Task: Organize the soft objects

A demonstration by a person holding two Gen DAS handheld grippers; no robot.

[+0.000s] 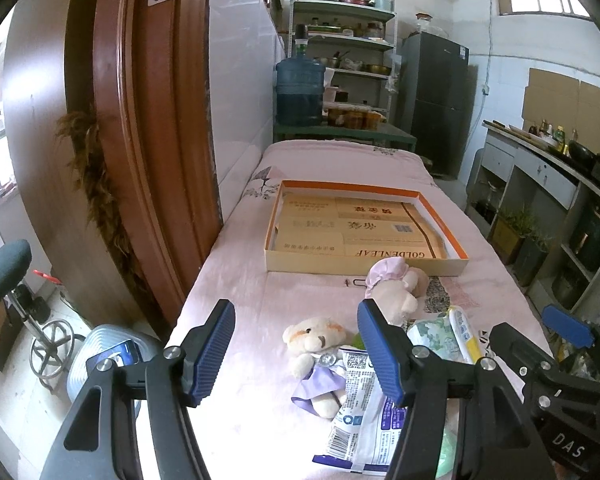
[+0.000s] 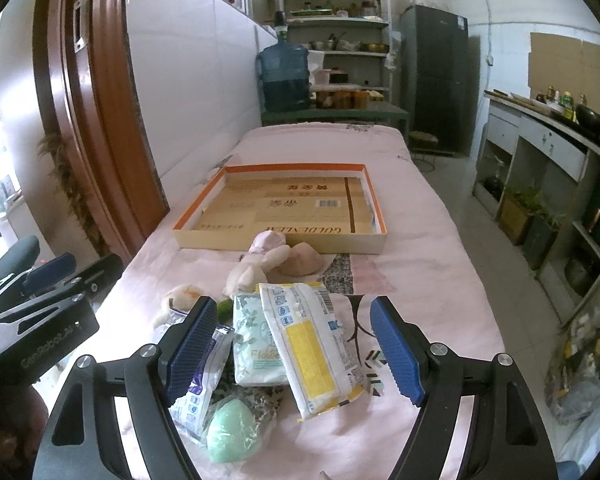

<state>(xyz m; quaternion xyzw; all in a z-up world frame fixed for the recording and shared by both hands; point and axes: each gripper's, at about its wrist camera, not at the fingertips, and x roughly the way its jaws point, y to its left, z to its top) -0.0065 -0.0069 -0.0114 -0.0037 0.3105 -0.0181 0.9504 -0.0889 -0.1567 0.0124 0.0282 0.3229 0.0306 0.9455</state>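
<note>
Teddy bear (image 1: 315, 340) between left gripper (image 1: 296, 354) fingers, jaws apart, untouched

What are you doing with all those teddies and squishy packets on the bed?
A person holds two tongs, both open and empty. The left tongs hover by a teddy in a purple dress. The right tongs hover over a yellow-and-white packet. The shallow cardboard box has no toys or packets in it yet, so sorting hasn't begun.
</note>
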